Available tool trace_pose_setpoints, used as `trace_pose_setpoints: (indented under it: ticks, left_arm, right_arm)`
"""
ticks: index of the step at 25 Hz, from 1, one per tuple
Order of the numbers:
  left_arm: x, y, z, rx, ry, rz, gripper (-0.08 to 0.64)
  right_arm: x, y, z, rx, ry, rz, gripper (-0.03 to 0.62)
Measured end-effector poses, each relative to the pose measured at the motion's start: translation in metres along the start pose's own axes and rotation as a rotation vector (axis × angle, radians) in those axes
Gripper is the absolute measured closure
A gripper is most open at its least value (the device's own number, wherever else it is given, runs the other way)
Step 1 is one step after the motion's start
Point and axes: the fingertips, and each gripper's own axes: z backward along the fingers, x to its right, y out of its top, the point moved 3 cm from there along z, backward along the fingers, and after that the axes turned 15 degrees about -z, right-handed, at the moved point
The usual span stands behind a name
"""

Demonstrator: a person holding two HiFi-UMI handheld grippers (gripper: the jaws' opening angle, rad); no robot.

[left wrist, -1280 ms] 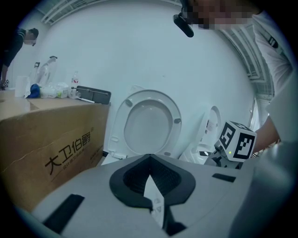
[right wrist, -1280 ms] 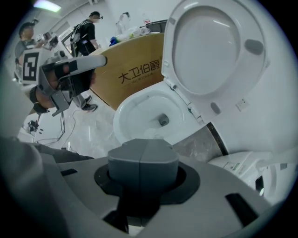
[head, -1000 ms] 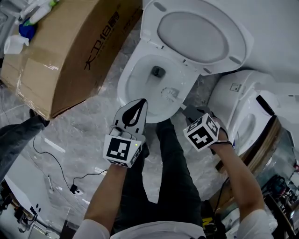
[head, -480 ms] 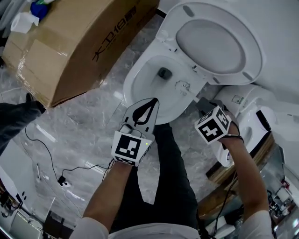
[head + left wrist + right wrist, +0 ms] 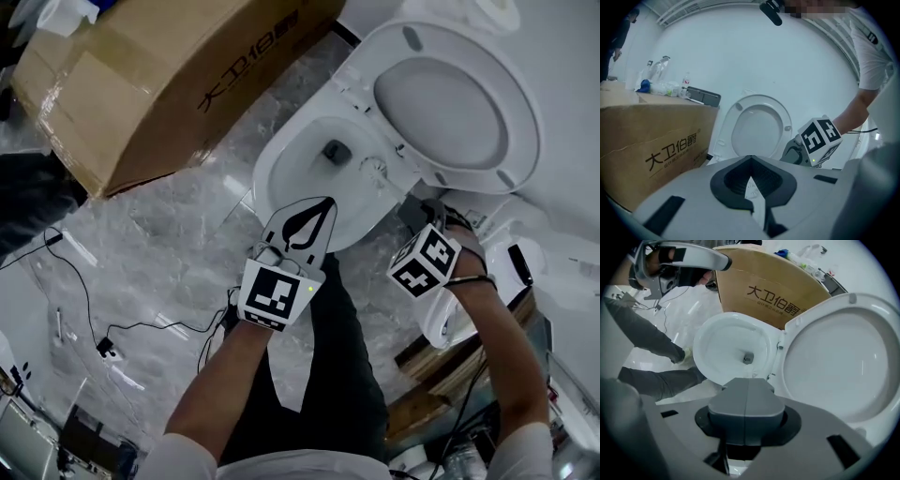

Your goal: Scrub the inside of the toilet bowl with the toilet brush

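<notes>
Marble floor (image 5: 159, 234), cardboard box (image 5: 159, 84) far left, toilet bowl (image 5: 272, 173) centre with its lid (image 5: 459, 103) up. Left gripper (image 5: 309, 223) hovers over the bowl's near rim, jaws drawn in to a thin slit, nothing in them. Right gripper (image 5: 746, 401) sits at the bowl's right side, pads pressed flat together, apparently on the thin handle of the toilet brush (image 5: 373, 171). The handle itself is hard to trace. Brush head is inside the bowl, right of the drain (image 5: 336, 150), near the hinge.
</notes>
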Motion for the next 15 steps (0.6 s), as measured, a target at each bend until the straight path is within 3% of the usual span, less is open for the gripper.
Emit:
trace_pose_setpoints:
  ticks: [6, 15]
  left_arm:
    - [-0.007, -0.002, -0.001, 0.006, 0.02, 0.005, 0.552]
    - [-0.025, -0.005, -0.002, 0.02, 0.073, 0.02, 0.552]
  right_arm:
    - [0.008, 0.016, -0.005, 0.013, -0.058, 0.086, 0.436]
    - [0.014, 0.041, -0.011, 0.04, -0.183, 0.431, 0.436]
